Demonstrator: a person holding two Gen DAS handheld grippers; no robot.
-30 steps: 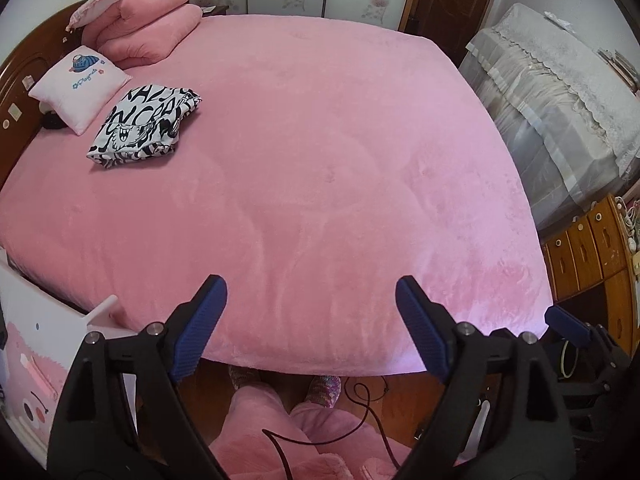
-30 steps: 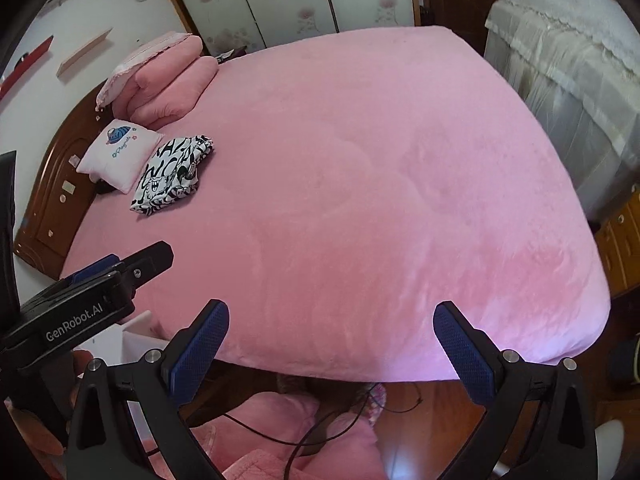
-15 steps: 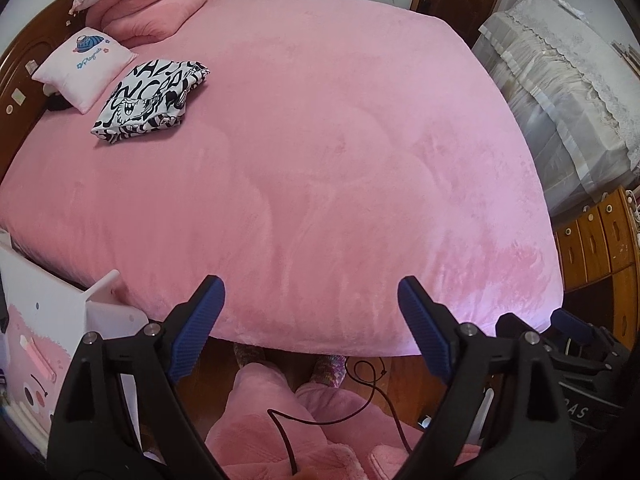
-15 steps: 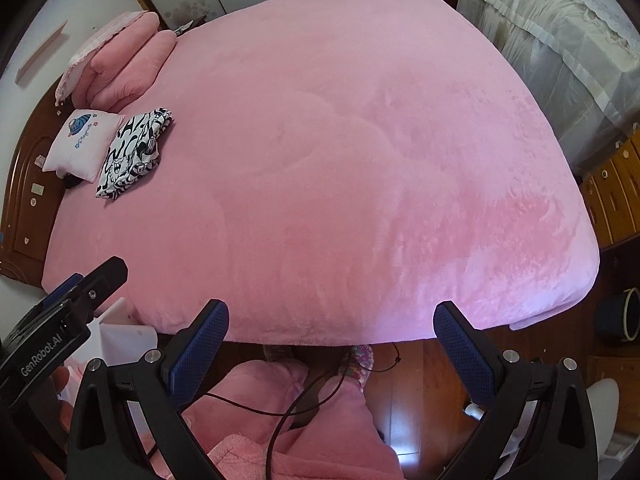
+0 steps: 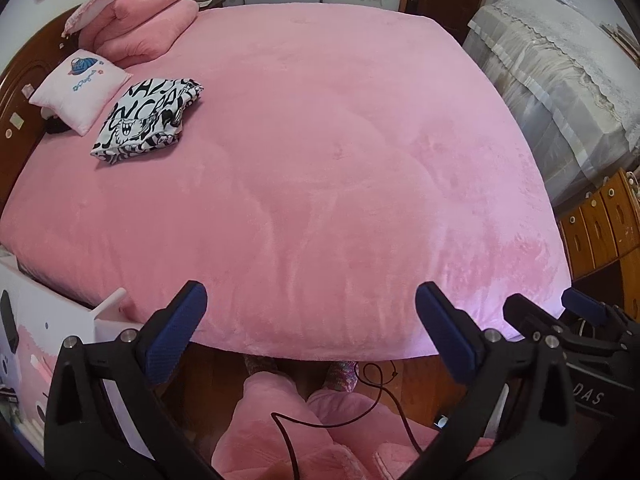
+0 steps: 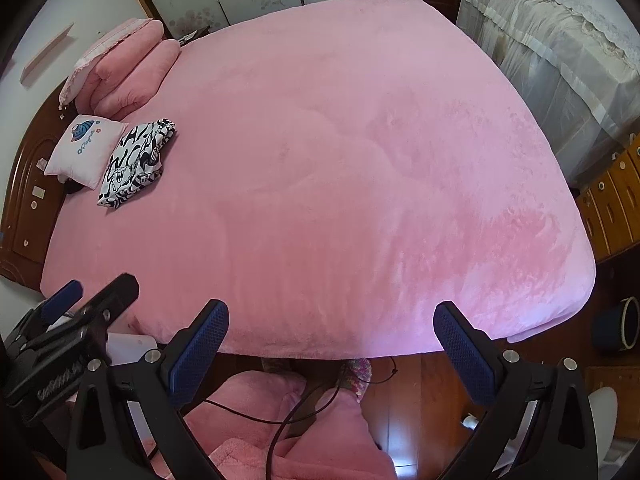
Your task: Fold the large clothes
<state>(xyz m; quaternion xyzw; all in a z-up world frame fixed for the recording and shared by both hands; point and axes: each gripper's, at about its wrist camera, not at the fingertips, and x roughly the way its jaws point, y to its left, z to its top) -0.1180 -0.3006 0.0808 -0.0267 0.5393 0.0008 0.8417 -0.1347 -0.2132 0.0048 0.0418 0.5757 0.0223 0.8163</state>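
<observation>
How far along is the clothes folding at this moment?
Done: one black-and-white printed garment lies folded beside the small white embroidered pillow on the pink plush bed cover. In hand: nothing; left gripper opening, right gripper open. No unfolded clothes visible.

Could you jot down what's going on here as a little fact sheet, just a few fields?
place: bedroom, big bed with pink blanket
folded item: black-and-white printed garment, lying near the small white pillow
pink pillows: stacked by the headboard
left gripper: jaws opening, nothing between them
right gripper: open, empty
person: stands at the bed's foot, pink trousers
</observation>
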